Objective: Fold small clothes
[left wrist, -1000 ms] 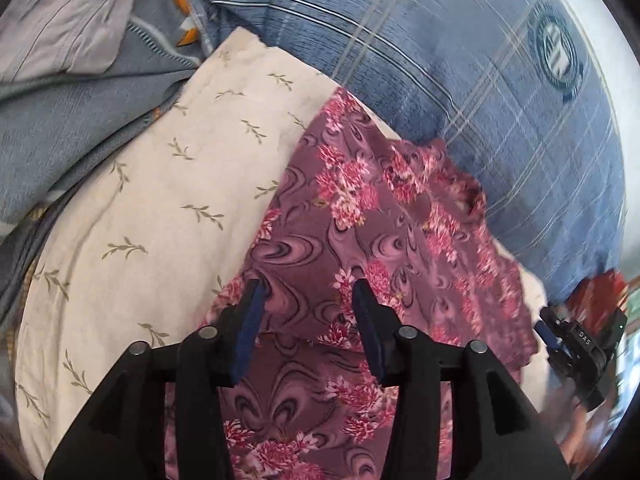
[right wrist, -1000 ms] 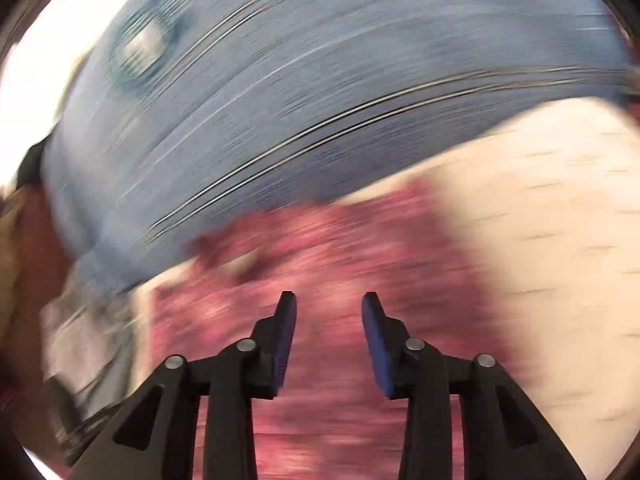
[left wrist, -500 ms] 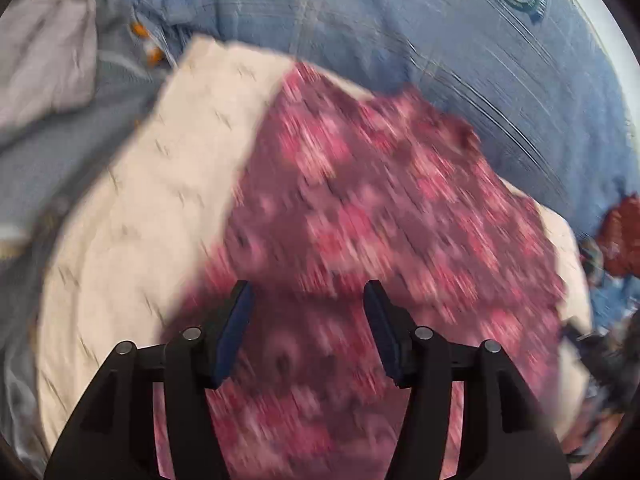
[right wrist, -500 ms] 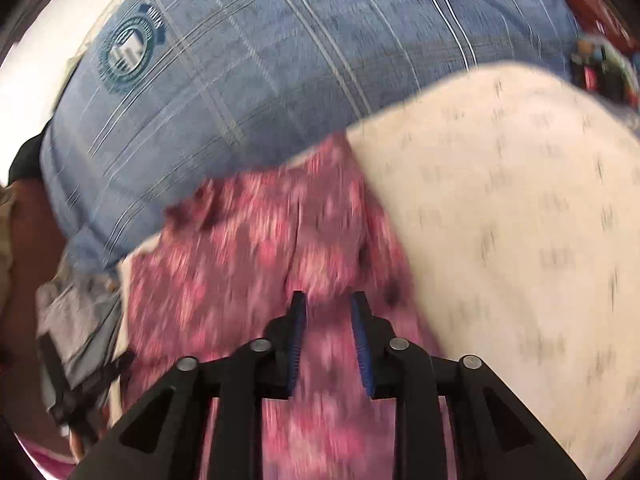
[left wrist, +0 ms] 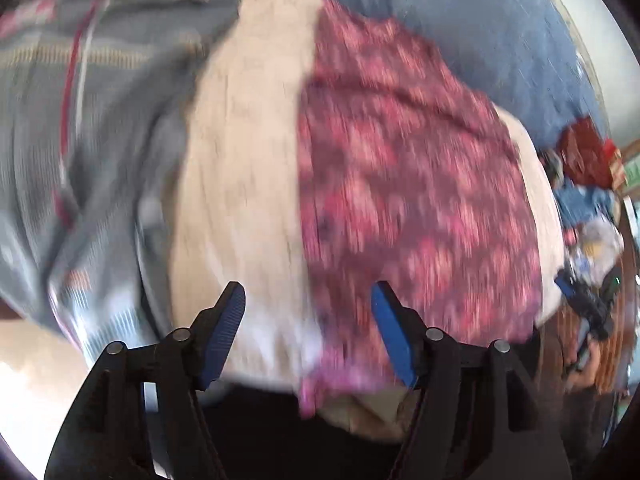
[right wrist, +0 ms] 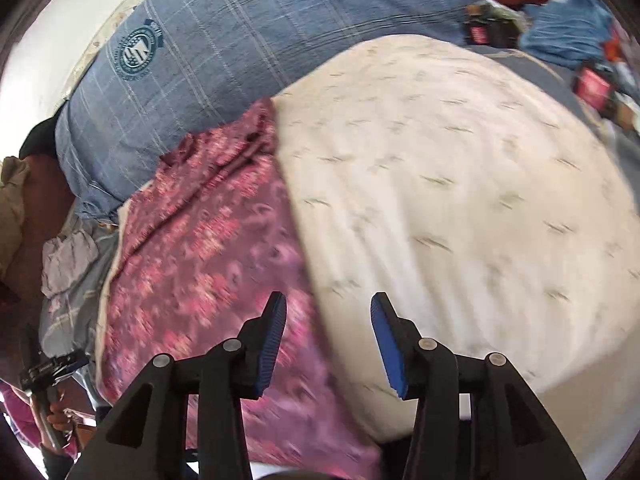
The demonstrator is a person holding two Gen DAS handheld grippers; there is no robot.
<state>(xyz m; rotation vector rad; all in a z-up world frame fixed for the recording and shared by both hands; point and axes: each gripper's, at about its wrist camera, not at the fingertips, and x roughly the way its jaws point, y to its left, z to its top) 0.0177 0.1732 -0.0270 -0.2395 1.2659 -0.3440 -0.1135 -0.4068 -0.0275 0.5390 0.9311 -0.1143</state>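
Note:
A maroon floral cloth (left wrist: 408, 184) lies spread on a cream cushion with small leaf prints (left wrist: 244, 160). In the right wrist view the floral cloth (right wrist: 200, 256) covers the left part of the cream cushion (right wrist: 460, 200). My left gripper (left wrist: 308, 328) is open and empty, above the cloth's left edge near the cushion's front. My right gripper (right wrist: 328, 336) is open and empty, above the cloth's right edge. The other gripper (left wrist: 588, 308) shows at the far right of the left wrist view, and at the far left of the right wrist view (right wrist: 48, 372). Both views are motion-blurred.
A blue plaid pillow with a round emblem (right wrist: 208, 52) lies behind the cushion. A grey-blue striped blanket (left wrist: 80, 128) lies left of it. Red and blue clutter (left wrist: 588, 168) sits at the right. The cushion's front edge drops to dark space (left wrist: 280, 432).
Both grippers have pulled back toward the cushion's front edge. The right gripper, nearly shut half a second ago, has opened. The left gripper has opened wider. The cloth lies flatter.

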